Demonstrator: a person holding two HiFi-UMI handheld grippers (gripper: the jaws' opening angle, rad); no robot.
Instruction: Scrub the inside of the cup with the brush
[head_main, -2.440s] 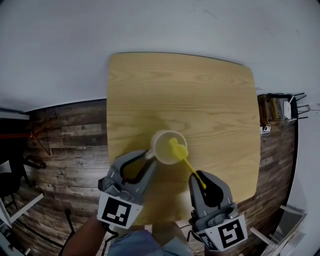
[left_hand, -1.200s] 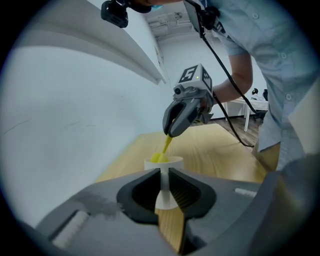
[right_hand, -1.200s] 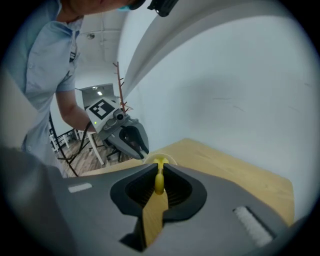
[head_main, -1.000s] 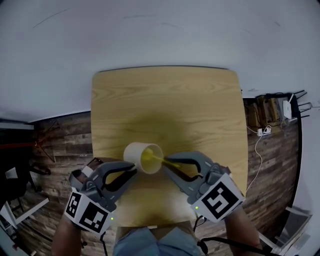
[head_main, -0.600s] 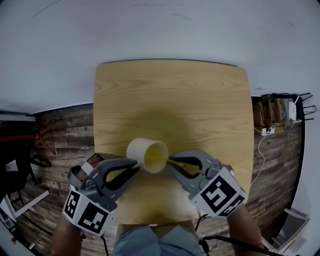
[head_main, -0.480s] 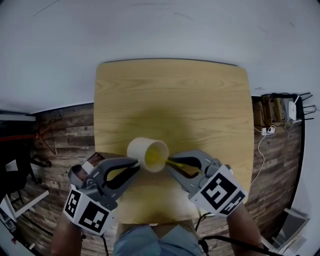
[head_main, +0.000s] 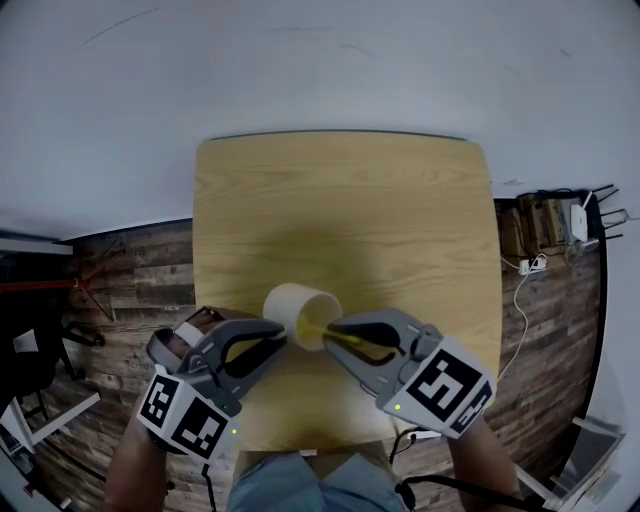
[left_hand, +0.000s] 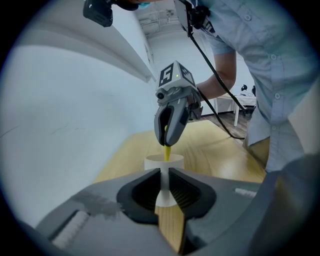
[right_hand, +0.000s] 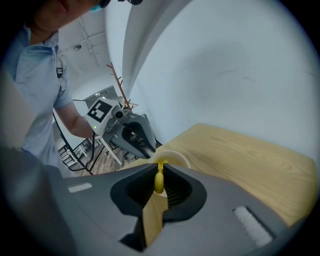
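Note:
A cream cup (head_main: 297, 308) hangs just above the near part of the wooden table (head_main: 340, 200), tipped with its mouth toward the right. My left gripper (head_main: 279, 338) is shut on the cup's handle (left_hand: 164, 186), seen in the left gripper view pinched between the dark pads. A yellow brush (head_main: 322, 332) reaches into the cup's mouth; its head is hidden inside. My right gripper (head_main: 331, 343) is shut on the brush handle (right_hand: 158, 181). In the left gripper view the right gripper (left_hand: 168, 142) points down into the cup (left_hand: 164, 162). The right gripper view shows the cup rim (right_hand: 175, 158) and, beyond it, the left gripper (right_hand: 150, 150).
The table stands against a white wall (head_main: 320, 70). Dark plank floor (head_main: 130, 270) lies on both sides. Cables and a white plug (head_main: 530, 260) sit on the floor at the right, near a small rack (head_main: 560, 220). A person's blue shirt (left_hand: 270, 75) is close behind both grippers.
The cup, upright earlier with the brush entering from above, now lies tipped toward the right gripper. Over the last second both grippers and cup shifted only slightly; the brush stays inside.

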